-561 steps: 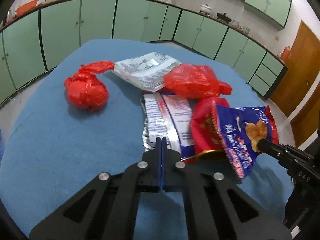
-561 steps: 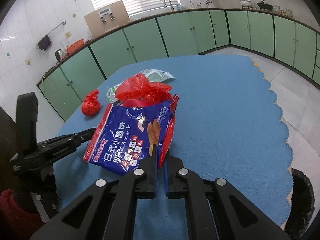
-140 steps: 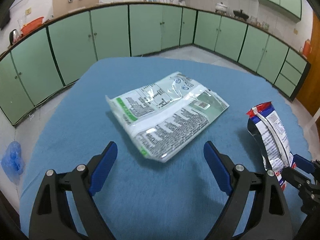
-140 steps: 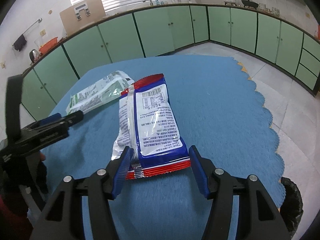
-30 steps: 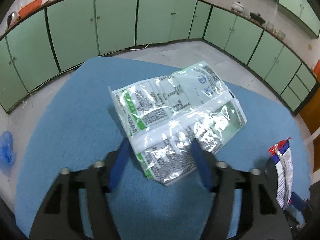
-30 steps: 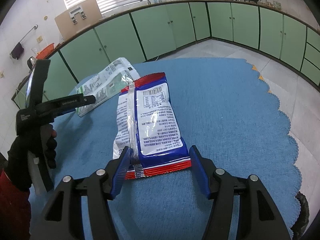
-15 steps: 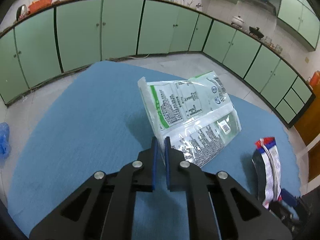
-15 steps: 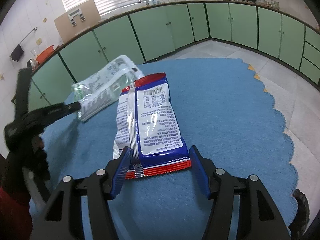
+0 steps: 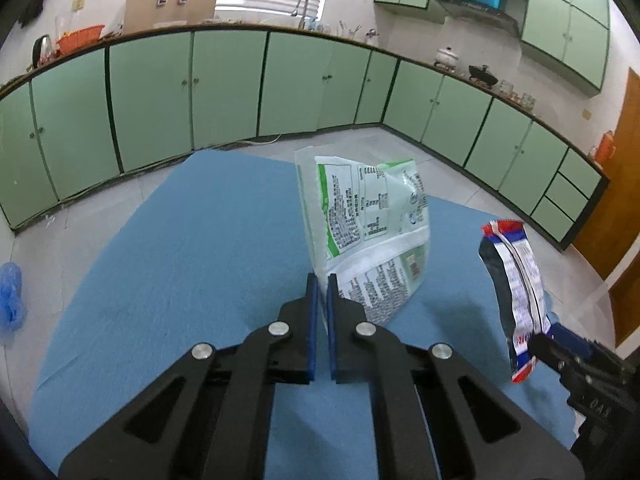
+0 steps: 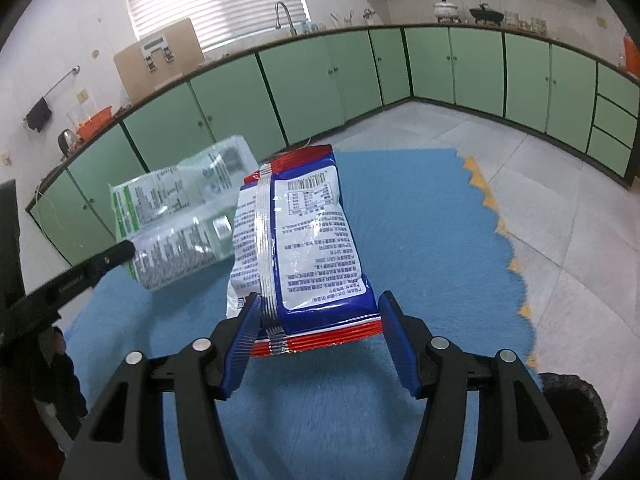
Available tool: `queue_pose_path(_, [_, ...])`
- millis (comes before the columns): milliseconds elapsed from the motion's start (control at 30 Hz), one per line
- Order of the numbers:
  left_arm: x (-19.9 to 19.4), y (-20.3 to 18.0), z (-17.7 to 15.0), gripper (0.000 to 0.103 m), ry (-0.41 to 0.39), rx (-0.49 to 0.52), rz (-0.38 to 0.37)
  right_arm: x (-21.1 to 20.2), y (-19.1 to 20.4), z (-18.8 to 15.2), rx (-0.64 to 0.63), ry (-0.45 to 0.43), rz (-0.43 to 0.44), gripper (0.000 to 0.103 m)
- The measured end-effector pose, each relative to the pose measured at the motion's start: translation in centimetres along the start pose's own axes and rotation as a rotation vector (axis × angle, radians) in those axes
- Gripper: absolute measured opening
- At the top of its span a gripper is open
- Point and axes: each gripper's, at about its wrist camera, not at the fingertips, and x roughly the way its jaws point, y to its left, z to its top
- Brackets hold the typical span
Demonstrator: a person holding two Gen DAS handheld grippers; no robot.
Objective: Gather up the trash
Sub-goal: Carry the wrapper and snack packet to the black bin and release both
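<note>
Blue felt mat (image 9: 168,264); crinkly green-white pouch (image 9: 368,232) pinched in left claw (image 9: 322,280)

A home kitchen: green cabinets (image 9: 228,84), sink faucet (image 10: 282,16), range hood (image 9: 474,6).

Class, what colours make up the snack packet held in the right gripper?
Blue snack packet with white printed panel and red ends; clearest in the right wrist view.
</note>
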Motion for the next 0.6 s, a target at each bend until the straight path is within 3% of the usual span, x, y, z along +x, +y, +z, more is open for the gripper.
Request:
queue_pose_path(367, [-5.9, -4.0, -1.6, 0.001, -0.056, 0.062, -0.103, -5.7, 0.3, -0.2, -0.009, -0.073, -0.003, 0.059])
queue_pose_path(600, [-9.2, -7.9, -3.1, 0.001, -0.09, 0.121, -0.18, -10.4, -1.8, -1.7, 0.008, -0.126, -0.043, 0.059])
